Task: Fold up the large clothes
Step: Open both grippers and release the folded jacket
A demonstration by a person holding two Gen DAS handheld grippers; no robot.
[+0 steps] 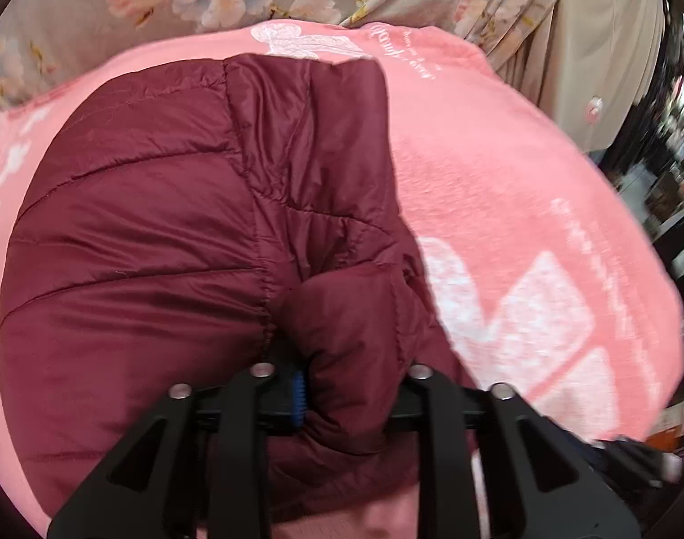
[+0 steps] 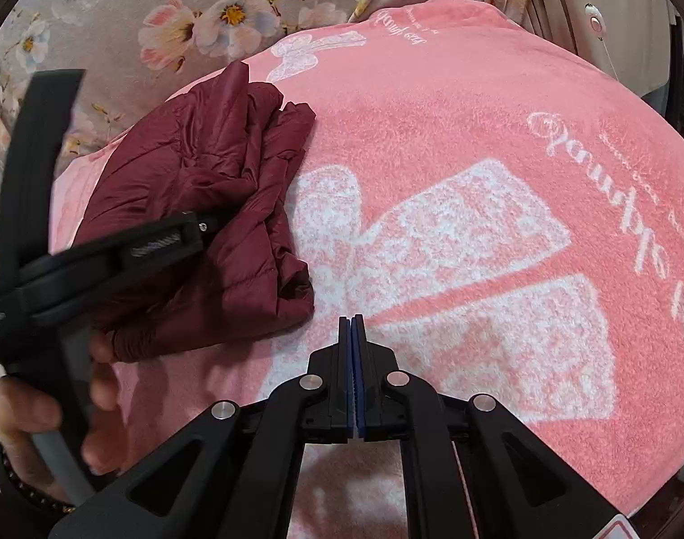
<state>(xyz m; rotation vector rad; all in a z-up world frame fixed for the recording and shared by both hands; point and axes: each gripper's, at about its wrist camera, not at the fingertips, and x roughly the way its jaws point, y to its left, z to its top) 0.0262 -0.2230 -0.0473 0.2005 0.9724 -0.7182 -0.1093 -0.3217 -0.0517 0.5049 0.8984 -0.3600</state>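
Observation:
A maroon puffer jacket [image 1: 153, 233] lies folded into a bundle on a pink blanket [image 1: 499, 170] printed with white bows. A thick fold of the jacket bulges up between the fingers of my left gripper [image 1: 351, 395]. The blue left pad [image 1: 299, 399] rests against that fold, and the fabric hides the other pad. In the right wrist view the jacket [image 2: 216, 206] sits at the left, with the left gripper [image 2: 207, 224] reaching onto it, held by a hand [image 2: 41, 413]. My right gripper [image 2: 352, 319] hovers over the blanket [image 2: 477, 134] just right of the jacket, its pads together and nothing between them.
A grey floral sheet [image 2: 162, 13] covers the surface beyond the blanket's far edge. Beige cloth [image 1: 611, 45] hangs at the back right. Dark, blurred clutter [image 1: 665, 188] lines the right edge. Bare pink blanket stretches to the right of the jacket.

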